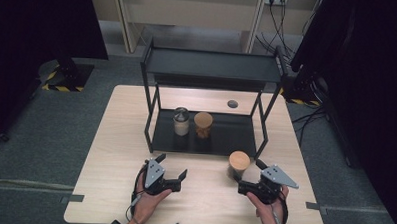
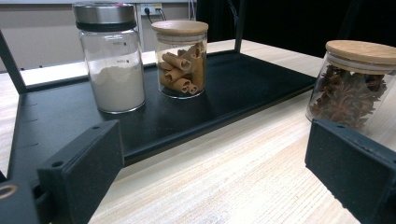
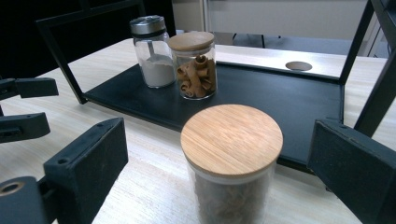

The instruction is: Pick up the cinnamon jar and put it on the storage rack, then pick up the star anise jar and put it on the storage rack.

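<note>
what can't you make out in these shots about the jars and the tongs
- Small printed marks on the steel-lidded glass jar of white powder, left gripper view: too small to read.
- Base of the bamboo-lidded glass jar of star anise, right gripper view: cut off by the bottom edge.
- The same jar's contents, high view: hidden under its lid.
- Right tongs, high view: its far tip is hidden behind that jar.

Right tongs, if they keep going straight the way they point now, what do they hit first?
Most likely the star anise jar with the wooden lid: it stands on the table between the open right tongs, just ahead. Exact gap unclear.
</note>
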`<state>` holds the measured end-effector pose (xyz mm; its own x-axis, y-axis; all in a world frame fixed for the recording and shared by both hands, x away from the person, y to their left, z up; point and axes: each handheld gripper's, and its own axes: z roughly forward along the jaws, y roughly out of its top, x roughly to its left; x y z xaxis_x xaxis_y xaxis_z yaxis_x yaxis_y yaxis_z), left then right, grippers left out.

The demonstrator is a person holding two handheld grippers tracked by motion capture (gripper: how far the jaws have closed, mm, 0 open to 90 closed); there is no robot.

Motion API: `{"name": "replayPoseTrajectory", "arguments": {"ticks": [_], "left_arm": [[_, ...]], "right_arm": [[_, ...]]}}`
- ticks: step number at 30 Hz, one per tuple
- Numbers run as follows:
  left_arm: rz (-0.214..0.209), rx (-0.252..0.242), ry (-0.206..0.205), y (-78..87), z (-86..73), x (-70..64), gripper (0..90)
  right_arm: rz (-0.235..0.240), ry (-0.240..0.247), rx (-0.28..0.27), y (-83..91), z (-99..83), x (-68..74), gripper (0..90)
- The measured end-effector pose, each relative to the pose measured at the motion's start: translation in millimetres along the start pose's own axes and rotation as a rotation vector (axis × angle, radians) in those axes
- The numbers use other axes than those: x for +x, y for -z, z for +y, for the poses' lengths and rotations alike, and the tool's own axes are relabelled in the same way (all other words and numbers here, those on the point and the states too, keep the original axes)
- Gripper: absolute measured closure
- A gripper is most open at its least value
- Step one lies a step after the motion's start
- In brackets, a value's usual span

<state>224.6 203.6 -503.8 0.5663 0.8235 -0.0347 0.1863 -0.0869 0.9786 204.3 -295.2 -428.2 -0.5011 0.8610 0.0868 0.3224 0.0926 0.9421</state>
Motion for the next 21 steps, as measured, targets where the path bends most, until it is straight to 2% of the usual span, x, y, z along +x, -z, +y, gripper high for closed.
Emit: {"name": "replayPoseTrajectory", "arguments": {"ticks": [21], "left_arm": [[0.0, 0.001, 0.002, 0.0, 0.1, 0.2, 4.0]], "right_arm": [[0.0, -0.019, 0.008, 2.5, -3.1, -4.4, 5.1]]}}
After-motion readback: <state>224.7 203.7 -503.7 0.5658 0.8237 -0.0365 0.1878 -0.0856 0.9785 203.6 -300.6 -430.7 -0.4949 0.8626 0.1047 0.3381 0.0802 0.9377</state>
